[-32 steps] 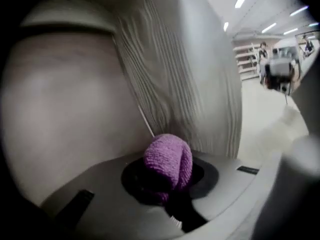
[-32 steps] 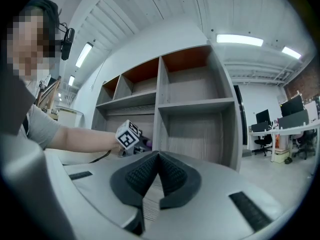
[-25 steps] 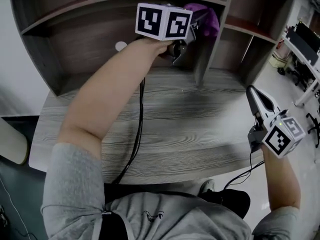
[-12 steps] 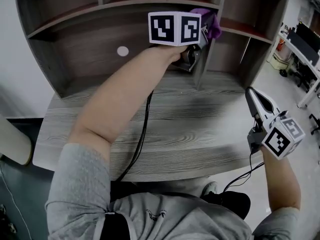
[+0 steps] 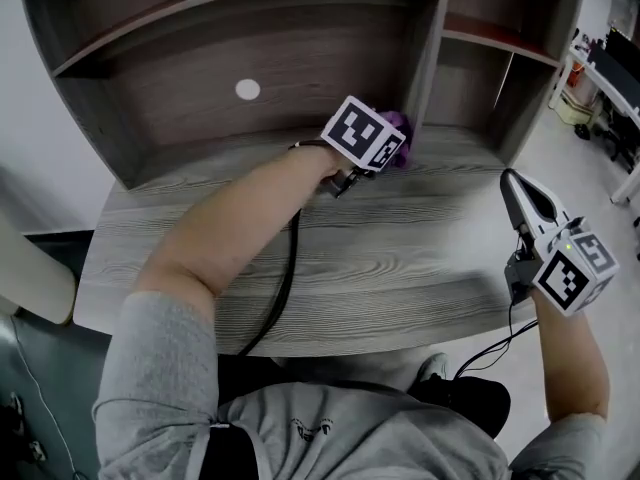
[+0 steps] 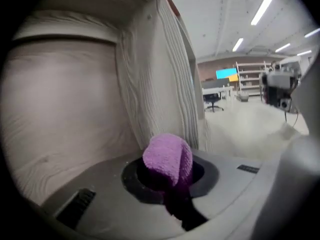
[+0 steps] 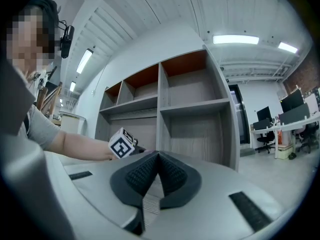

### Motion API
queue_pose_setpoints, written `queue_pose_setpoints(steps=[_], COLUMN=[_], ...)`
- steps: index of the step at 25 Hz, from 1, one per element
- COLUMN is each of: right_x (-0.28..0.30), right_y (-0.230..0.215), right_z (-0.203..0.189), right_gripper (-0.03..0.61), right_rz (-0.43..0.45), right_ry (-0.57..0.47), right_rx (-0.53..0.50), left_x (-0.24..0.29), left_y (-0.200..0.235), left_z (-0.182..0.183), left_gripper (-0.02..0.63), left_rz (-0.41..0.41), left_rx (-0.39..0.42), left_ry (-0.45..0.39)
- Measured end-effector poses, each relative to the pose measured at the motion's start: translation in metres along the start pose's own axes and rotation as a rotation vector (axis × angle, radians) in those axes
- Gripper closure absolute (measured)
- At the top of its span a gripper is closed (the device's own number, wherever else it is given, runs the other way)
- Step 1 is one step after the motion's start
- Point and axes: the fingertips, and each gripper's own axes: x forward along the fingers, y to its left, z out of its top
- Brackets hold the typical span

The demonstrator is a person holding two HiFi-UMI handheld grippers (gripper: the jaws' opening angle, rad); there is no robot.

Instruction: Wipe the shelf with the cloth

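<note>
**So: Cloth Clamped at the Foot of the Shelf's Divider**

Nearest of all, the person's grey sleeves filled the bottom of the head view, with one bare forearm reaching out on each side. The right tool (image 7: 157, 159) was held by the near right edge of the desk (image 5: 400, 258). Its jaws pointed away toward the far side, pressed together with nothing between them. Its marker cube (image 5: 572, 276) sat on the near end, just ahead of the hand.

A black cable (image 5: 285, 278) ran from the near edge across the striped grey desk, alongside the left forearm. That arm stretched toward the far side, ending at the left tool (image 5: 396, 144), whose own cube (image 5: 364, 134) was tilted on one corner. This tool was closed tight on the purple cloth (image 6: 167, 156). The cloth bulged out of the jaws as a rounded wad, low over the far part of the desk.

The cloth lay just beside the foot of the upright divider (image 5: 425, 68) of the shelf unit. Whether it touched the wood could not be told. Left of the divider stood the dark back panel, marked by a small white round spot (image 5: 247, 90). A curved shelf (image 5: 250, 8) ran above it. Right of the divider was a narrower bay (image 5: 470, 78). Beyond the unit on the right, office desks and chairs were faintly visible.
</note>
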Motion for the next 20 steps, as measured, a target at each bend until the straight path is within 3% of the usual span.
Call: queue_pose_setpoints(steps=[2,5,7,9,12,16,18,20], right_x=[0.001,0.005,0.008,0.011,0.018,0.026,0.034,0.043], right_y=[0.0,0.0,-0.001,0.002,0.016,0.032,0.037,0.044], right_z=[0.0,0.001,0.001,0.0,0.0,0.005,0.009,0.014], right_gripper=[0.563,0.564,0.565,0.565,0.565,0.565,0.564,0.563], right_rz=[0.007,0.023,0.029,0.036,0.056,0.081,0.098,0.118], right_ry=[0.003,0.007,-0.002,-0.014,-0.022,-0.025,-0.039,-0.057], right_rx=[-0.003,-0.002,0.005,0.011,0.004,0.004,0.007,0.005], left_x=[0.017,0.022,0.023,0.013,-0.063,-0.26,-0.358,-0.435], left_y=[-0.004,-0.004,-0.002,0.01,0.076,0.202,0.251,0.288], left_z=[-0.027,-0.033,-0.029,-0.023,-0.013,-0.015,-0.025,-0.043], left_gripper=[0.541,0.541,0.541,0.538,0.538,0.54,0.539,0.538], left_rz=[-0.015,-0.045,-0.043,0.013,0.219,0.606,0.83,1.033], left_rx=[0.037,0.061,0.045,-0.003,-0.129,-0.285,-0.32,-0.367], left_ry=[0.099,0.159,0.165,0.116,-0.063,-0.351,-0.438,-0.468])
